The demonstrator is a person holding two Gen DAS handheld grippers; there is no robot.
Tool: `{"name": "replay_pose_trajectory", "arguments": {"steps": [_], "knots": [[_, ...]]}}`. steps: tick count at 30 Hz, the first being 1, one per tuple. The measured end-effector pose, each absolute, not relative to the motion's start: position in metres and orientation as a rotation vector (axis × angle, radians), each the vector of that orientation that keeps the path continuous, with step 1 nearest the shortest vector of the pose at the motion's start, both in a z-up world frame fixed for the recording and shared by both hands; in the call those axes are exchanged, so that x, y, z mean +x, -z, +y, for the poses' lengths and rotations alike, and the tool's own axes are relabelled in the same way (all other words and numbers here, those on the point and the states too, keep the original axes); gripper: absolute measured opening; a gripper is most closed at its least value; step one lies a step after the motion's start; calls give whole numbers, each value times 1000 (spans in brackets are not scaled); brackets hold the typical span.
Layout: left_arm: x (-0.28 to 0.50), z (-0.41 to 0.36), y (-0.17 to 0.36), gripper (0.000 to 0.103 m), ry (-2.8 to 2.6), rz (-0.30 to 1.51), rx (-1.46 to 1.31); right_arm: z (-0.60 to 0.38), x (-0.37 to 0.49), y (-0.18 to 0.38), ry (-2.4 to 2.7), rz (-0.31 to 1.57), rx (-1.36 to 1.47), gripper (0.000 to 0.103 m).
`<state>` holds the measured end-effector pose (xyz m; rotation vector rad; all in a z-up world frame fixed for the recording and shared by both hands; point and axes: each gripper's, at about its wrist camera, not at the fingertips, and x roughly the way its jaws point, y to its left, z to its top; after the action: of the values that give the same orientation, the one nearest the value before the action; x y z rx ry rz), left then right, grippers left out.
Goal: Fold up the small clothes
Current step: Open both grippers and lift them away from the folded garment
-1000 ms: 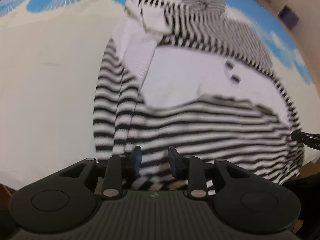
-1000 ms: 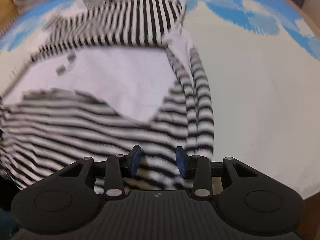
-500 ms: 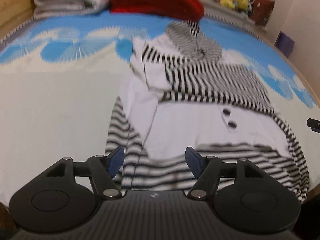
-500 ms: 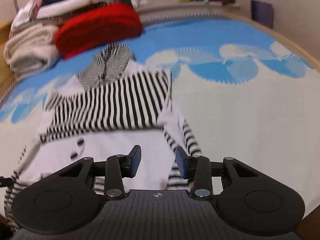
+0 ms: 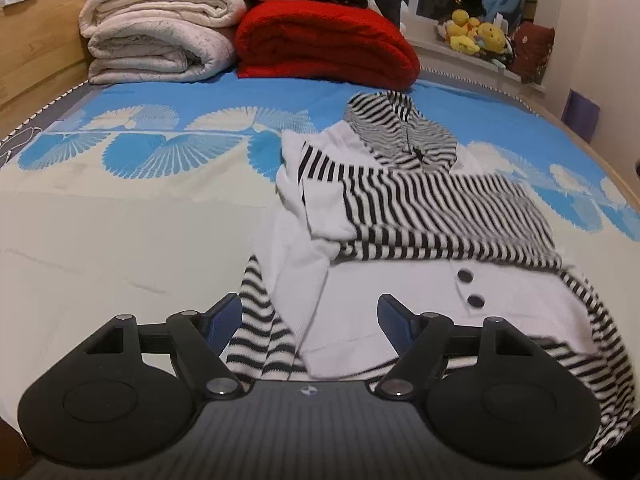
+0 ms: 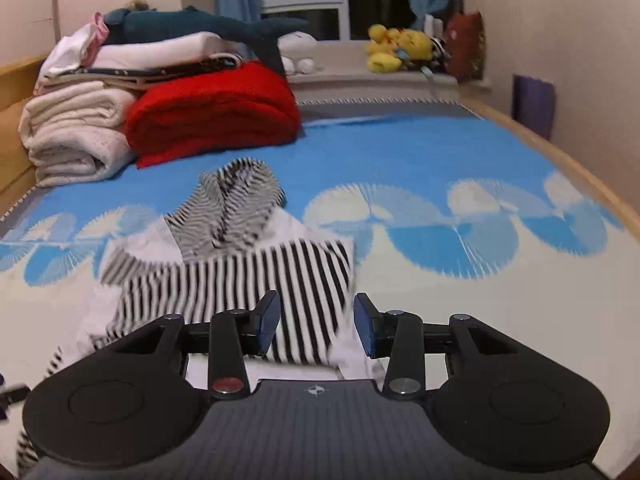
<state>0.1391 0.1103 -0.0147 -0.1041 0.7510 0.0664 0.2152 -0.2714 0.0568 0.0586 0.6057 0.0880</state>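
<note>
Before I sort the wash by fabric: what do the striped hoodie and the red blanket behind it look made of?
The striped hoodie looks like a soft matte knit, possibly cotton: fine ribbed stripes, limp folds, two dark glossy buttons that may be plastic. The red blanket looks like thick fuzzy fleece or plush: a nubbly, unshiny surface with bulky rounded folds. The exact fibre can't be told.

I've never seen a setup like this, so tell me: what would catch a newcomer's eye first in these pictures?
Probably the black-and-white striped hooded top, spread partly folded across the middle of the bed's blue-and-cream cover. Behind it, at the far end of the bed, a bright red folded blanket lies beside a stack of cream bedding. Low in each view a black gripper fills the foreground: the left gripper opening with nothing pinched, the right gripper open and empty.
</note>
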Motion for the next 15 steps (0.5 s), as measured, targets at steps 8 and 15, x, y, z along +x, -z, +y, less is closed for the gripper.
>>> {"name": "replay_pose_trajectory", "arguments": {"steps": [8,15], "knots": [[140,105,-9,85,-42,750,-139,-249,288,-128,-124,419,57,42],[149,92,-6,84,-26,786,-66,-259,334,-91,-46,538,59,43]]}}
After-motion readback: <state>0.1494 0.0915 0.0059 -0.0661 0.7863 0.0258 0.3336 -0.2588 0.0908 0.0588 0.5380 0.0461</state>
